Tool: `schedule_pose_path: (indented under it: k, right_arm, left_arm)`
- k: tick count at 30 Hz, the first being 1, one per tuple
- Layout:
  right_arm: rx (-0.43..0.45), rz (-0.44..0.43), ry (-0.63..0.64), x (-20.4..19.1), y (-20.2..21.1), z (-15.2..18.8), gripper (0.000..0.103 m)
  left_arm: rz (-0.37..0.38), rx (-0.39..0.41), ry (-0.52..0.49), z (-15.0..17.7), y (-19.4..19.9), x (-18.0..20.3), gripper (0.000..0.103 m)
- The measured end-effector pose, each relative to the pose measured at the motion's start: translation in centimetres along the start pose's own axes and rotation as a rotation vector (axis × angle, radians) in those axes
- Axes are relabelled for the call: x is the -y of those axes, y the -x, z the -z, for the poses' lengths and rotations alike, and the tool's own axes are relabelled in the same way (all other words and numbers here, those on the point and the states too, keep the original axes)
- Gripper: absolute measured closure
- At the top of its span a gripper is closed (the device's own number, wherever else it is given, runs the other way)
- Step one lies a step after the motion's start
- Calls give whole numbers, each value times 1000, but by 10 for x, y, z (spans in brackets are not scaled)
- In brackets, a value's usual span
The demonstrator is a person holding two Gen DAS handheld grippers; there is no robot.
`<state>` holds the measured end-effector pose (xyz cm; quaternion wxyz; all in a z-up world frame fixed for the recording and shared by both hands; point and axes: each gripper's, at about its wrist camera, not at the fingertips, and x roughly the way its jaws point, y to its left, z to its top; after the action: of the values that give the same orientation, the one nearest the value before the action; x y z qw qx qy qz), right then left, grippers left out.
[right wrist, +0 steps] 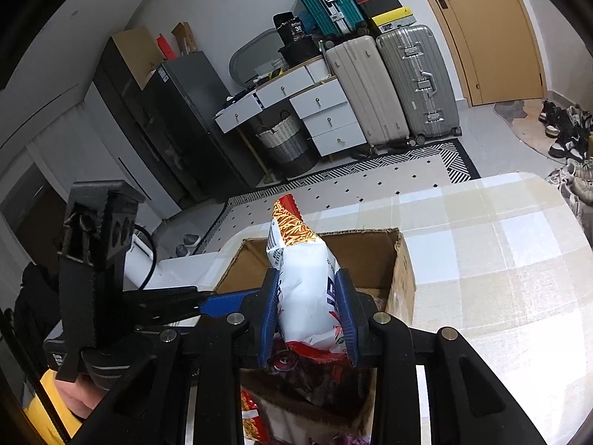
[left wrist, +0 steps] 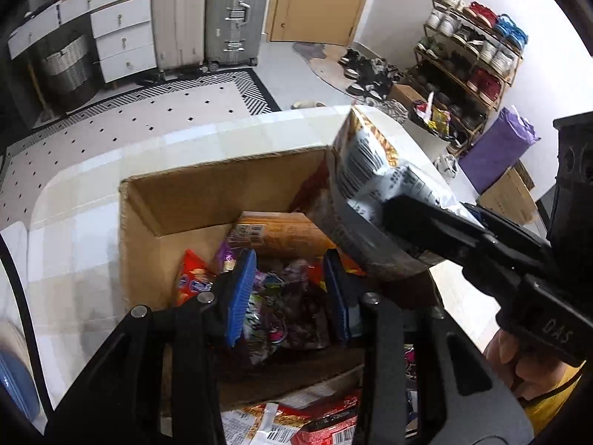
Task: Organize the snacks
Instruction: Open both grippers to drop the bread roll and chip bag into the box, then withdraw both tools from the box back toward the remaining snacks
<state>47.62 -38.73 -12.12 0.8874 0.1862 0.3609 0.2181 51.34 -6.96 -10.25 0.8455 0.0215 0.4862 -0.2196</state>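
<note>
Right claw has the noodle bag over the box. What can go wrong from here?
1. The right claw pinches the puffy snack bag at its lower part; it could slip or tilt.
2. The cardboard box is already piled with packets, so the bag may sit high.
3. The left claw hangs over the box, near the drop path.

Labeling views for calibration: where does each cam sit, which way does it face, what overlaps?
Left wrist: on the left hand-held gripper, angled down into the cardboard box; a hand shows.
Right wrist: on the right hand-held gripper, facing across the box, pads on a snack bag.
Shared: box, bag, table, suitcases, each other's gripper.
</note>
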Motion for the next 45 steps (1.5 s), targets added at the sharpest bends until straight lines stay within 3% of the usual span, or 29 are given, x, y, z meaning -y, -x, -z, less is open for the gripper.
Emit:
schedule_pose_path:
  k: [6, 9, 15, 20, 29, 33, 38, 45]
  right_arm:
    - [-22, 34, 29, -9, -11, 1, 72]
    - [-22, 49, 46, -13, -11, 2, 66]
    - [1, 42, 61, -20, 6, 4, 66]
    - [11, 45, 70, -26, 32, 10, 64]
    - [78, 7, 120, -56, 111, 40, 53]
    - [129, -22, 171, -82, 152, 53, 50]
    - [241, -84, 185, -109, 204, 75, 30]
    - [343, -196, 182, -133, 263, 115, 21]
  left_arm:
    - [-50, 48, 50, 5, 20, -21, 46]
    - [-65, 55, 70, 9, 28, -28, 39]
    - [-69, 69, 97, 17, 47, -37, 38]
    - [-78, 103, 123, 34, 73, -30, 31]
    - [-103, 229, 127, 93, 167, 11, 30]
    - [-123, 308, 126, 122, 219, 37, 24]
    - [-157, 424, 96, 164, 289, 81, 22]
    - [-100, 522, 81, 222, 360, 119, 18]
